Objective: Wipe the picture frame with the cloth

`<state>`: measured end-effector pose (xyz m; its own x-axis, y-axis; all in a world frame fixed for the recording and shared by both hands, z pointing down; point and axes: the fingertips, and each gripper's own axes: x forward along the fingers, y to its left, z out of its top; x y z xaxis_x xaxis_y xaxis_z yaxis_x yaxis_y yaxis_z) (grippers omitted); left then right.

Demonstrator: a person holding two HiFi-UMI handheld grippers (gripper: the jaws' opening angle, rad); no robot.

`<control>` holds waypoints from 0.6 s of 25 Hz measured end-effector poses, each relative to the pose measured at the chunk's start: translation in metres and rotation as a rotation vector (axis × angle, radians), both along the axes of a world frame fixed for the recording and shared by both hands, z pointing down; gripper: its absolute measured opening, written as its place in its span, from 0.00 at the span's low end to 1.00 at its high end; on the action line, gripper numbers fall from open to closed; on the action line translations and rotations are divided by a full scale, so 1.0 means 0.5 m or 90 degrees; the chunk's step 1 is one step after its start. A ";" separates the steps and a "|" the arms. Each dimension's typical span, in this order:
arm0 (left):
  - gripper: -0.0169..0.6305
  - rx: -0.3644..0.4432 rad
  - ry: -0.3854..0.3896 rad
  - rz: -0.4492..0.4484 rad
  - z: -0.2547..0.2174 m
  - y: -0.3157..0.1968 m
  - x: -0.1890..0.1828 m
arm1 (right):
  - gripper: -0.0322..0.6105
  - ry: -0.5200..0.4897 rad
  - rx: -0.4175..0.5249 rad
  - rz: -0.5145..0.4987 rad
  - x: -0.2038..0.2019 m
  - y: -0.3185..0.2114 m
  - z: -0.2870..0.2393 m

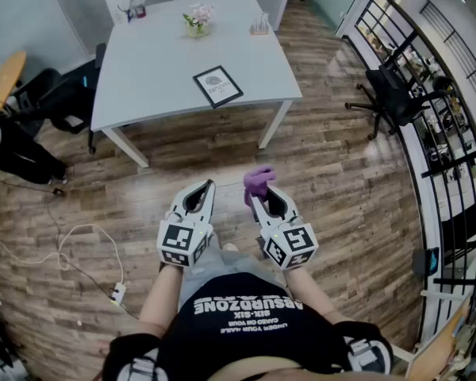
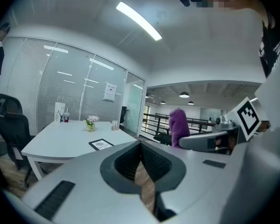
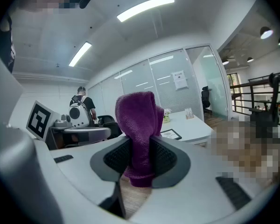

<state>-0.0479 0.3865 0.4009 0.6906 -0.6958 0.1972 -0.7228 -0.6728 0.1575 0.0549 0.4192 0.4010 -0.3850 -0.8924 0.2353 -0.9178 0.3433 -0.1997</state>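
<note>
Wooden floor [image 1: 222, 149] fills the head view, with a white table [image 1: 143, 70] well ahead of the person. The picture frame [image 1: 217, 86] lies flat near the table's front edge, and a flower pot [image 1: 197, 24] stands farther back. Both forearms are held low and close to the body, side by side, pointing at the table. The left gripper [image 1: 207, 187] carries nothing; the right gripper [image 1: 259, 199] has the purple cloth [image 1: 259, 182] at its tip.

From the left gripper view, the left gripper [image 2: 140, 144] has its jaws together with nothing between them; the picture frame [image 2: 101, 144] lies on the table [image 2: 56, 141] beyond.

From the right gripper view, the right gripper [image 3: 140, 158] is clamped on the cloth [image 3: 139, 125], which stands upright above the jaws. The frame [image 3: 171, 134] lies on the table [image 3: 193, 127], well apart from it.
</note>
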 end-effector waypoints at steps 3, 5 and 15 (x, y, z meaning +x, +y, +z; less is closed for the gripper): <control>0.05 -0.002 -0.008 -0.002 0.001 -0.006 0.006 | 0.24 -0.006 0.001 0.004 0.000 -0.005 -0.003; 0.05 -0.005 -0.012 -0.002 0.002 -0.018 0.007 | 0.24 -0.017 0.010 0.004 -0.003 -0.017 -0.010; 0.05 -0.041 -0.022 -0.016 0.052 -0.187 -0.065 | 0.25 -0.030 -0.006 -0.015 -0.037 -0.189 0.019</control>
